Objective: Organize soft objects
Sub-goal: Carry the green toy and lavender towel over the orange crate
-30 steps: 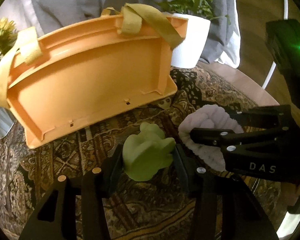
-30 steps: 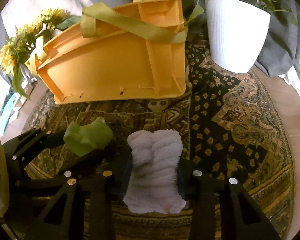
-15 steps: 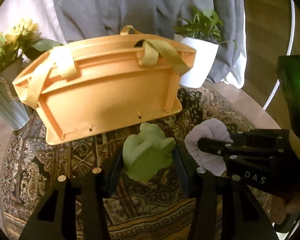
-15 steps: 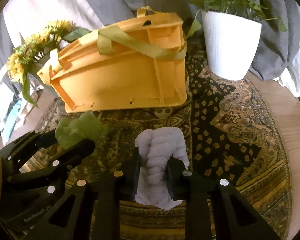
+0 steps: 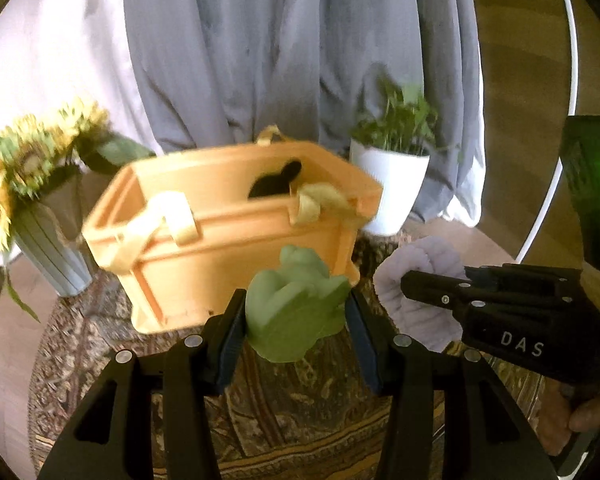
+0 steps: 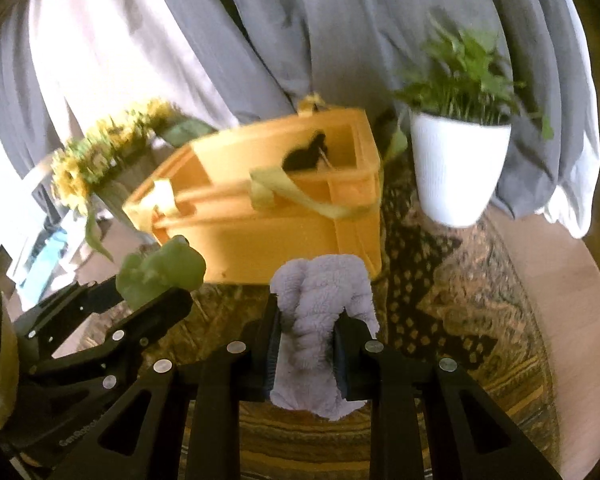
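Both grippers rising off patterned rug [image 5: 100, 344], bin interior now coming into view. Left gripper [image 5: 296, 316] jaws pinching green soft toy [image 5: 296, 312]. Right gripper [image 6: 308, 340] jaws, just closing, squeezing lilac fluffy toy [image 6: 324, 300]. Both toys hanging airborne before orange bin [image 5: 228, 240]; drop-in likely next.

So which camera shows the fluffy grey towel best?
The right wrist view: the towel sits centred, pinched in the right claw. The left wrist view catches only part of it behind that claw.

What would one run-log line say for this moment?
left gripper: shut on green toy | right gripper: shut on lilac plush | orange bin: ahead, open
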Tool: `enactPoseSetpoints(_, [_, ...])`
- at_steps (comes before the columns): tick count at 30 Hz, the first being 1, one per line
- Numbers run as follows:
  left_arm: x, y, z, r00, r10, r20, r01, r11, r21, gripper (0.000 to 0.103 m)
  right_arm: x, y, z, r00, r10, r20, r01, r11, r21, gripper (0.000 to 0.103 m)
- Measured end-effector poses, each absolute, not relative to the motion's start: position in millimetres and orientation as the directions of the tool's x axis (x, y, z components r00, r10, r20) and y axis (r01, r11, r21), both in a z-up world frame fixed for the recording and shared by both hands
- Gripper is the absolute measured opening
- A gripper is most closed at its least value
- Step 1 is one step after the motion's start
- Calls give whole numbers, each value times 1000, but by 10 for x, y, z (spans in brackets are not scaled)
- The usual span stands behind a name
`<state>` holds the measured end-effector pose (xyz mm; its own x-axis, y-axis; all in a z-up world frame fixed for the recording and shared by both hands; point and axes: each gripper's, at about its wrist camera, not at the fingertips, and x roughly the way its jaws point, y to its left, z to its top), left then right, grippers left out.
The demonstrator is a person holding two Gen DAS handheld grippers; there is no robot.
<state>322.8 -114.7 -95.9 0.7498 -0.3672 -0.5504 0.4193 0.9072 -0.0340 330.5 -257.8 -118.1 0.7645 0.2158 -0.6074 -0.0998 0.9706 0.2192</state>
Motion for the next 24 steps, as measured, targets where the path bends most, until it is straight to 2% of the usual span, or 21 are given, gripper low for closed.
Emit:
enactPoseSetpoints(10, [3106, -1018, -509, 830, -344, -438, 387, 922, 9, 49, 3263, -2461, -758, 822, 245, -514, -150, 964, 220, 24])
enactPoseSetpoints(24, [3127, -833, -74, 891, -314, -328, 348, 936, 47, 49, 3380, -2257, -320, 866, 302, -398, -227, 948, 223, 24])
